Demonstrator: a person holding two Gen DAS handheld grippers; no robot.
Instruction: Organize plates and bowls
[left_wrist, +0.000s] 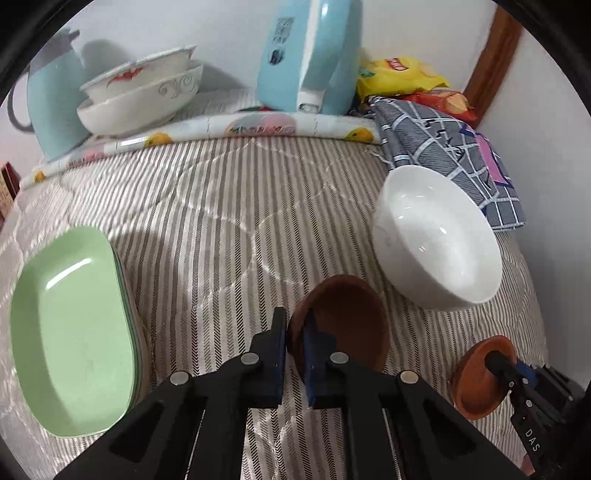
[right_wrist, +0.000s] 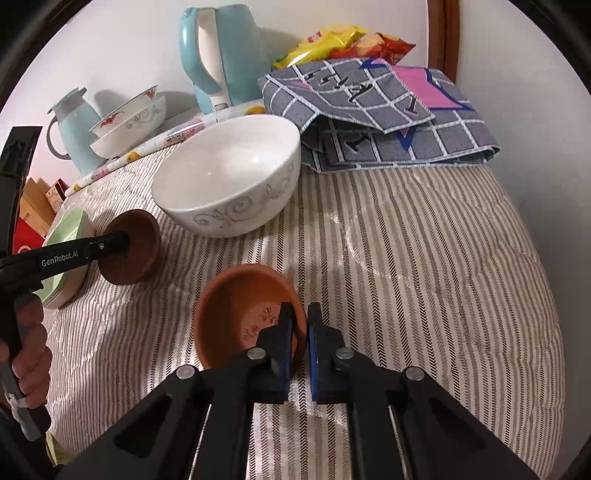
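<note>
We hold two matte terracotta-coloured saucers above a striped, quilted cloth (left_wrist: 229, 206): our left gripper (left_wrist: 294, 332) pinches the rim of the darker brown saucer (left_wrist: 347, 321), our right gripper (right_wrist: 300, 325) clamps the rim of the orange saucer (right_wrist: 240, 314), faintly patterned inside. Between and behind them sits a glossy white bowl (right_wrist: 229, 173) with grey scrollwork. A stack of rounded-rectangular green plates (left_wrist: 74, 332) lies at the left edge, apparently several deep. Bare cloth stretches open to the right, short of the folded grey checked towel (right_wrist: 388, 122).
</note>
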